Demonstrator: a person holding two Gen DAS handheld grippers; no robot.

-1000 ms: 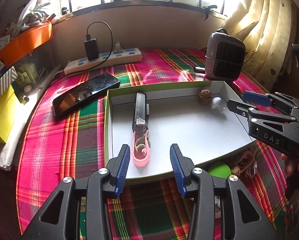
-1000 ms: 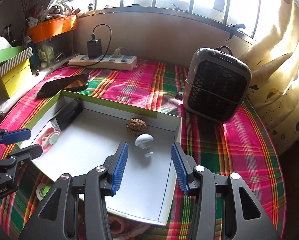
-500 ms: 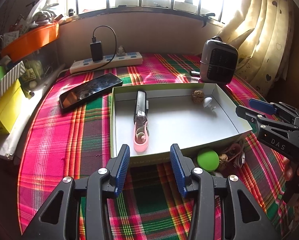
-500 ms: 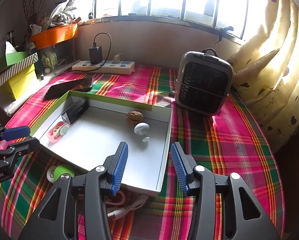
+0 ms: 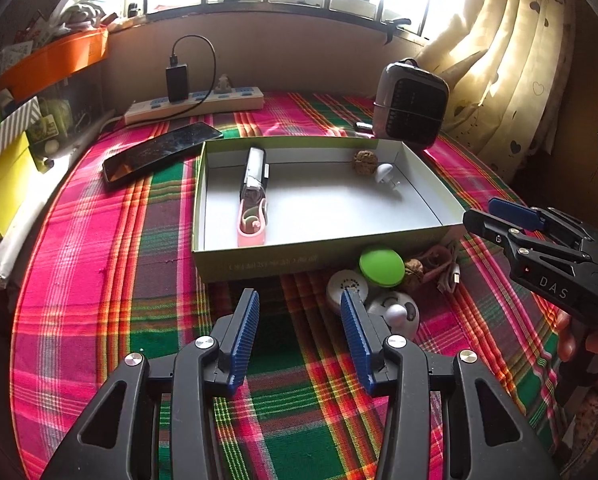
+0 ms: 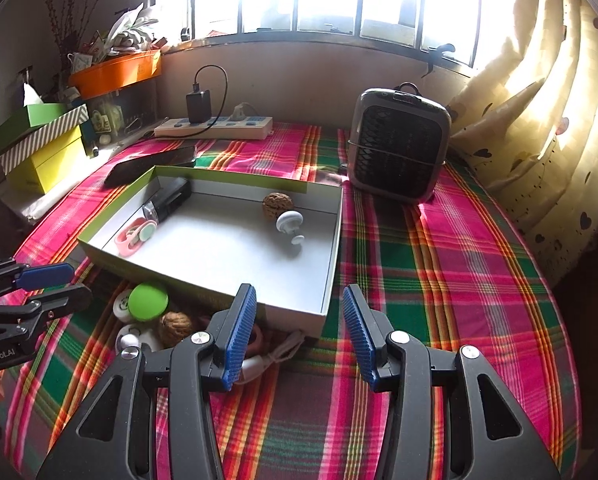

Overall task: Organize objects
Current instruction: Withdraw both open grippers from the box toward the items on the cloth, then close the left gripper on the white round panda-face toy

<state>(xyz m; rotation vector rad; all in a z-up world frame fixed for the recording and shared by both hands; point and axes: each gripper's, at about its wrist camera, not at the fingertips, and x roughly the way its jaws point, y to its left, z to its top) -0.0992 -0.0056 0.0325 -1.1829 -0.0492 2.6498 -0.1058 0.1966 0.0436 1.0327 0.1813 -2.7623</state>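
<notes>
both grippers, left (image 5: 299,336) and right (image 6: 299,330), gaped empty. green disc (image 5: 381,267) beside box (image 5: 259,266) looked light, rigid, slick; best pinched across rim.

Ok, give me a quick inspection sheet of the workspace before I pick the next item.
Surface: plaid cloth over the table.
Job's things: open box holds a walnut, white knob, pink holder and dark device. Outside its near wall: green disc, second walnut, white round pieces.
Clutter: phone, fan heater, stacked boxes, orange tray.
Grippers: left claw and right claw open, empty, above the cloth.
Cables: white cable by the box; charger lead on power strip.
Surroundings: window, curtain.
</notes>
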